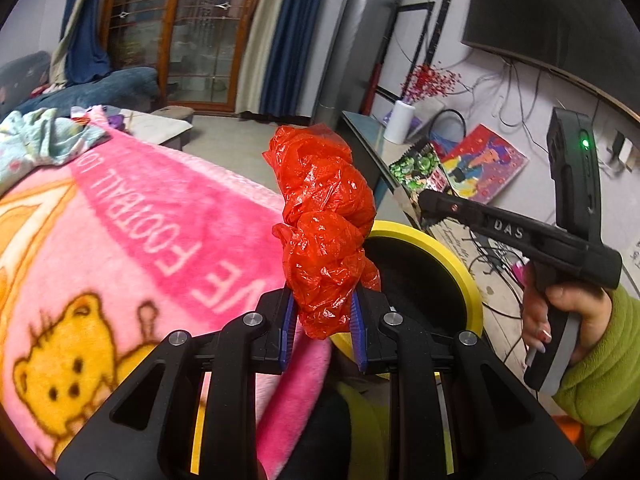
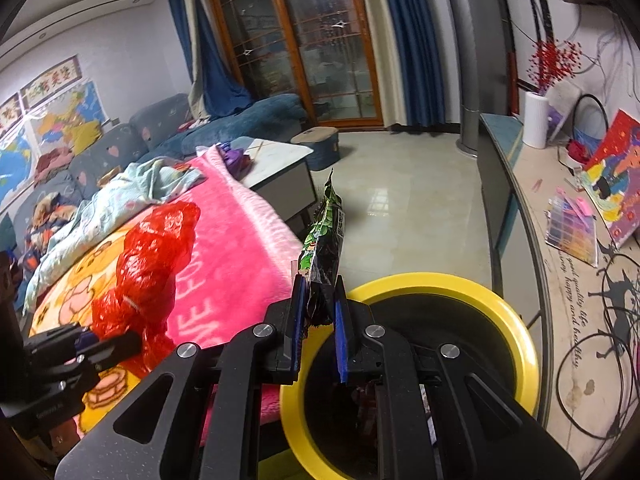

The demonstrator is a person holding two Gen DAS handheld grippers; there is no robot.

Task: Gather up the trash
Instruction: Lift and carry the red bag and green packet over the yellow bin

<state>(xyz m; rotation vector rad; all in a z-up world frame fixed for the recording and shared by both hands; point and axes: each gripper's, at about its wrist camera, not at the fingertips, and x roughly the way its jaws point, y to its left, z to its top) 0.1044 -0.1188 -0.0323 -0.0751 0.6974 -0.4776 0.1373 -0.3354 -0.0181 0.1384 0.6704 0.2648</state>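
The left gripper (image 1: 324,320) squeezes a crinkly red plastic bag (image 1: 326,232) beside the round yellow bin (image 2: 420,284) (black inside), while the right gripper (image 2: 318,320) pinches a shiny green wrapper (image 2: 324,240) over its rim.

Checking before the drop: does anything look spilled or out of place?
Nothing spilled. The left gripper grips a crumpled red plastic bag, the right gripper a snack wrapper, both by the yellow-rimmed bin.
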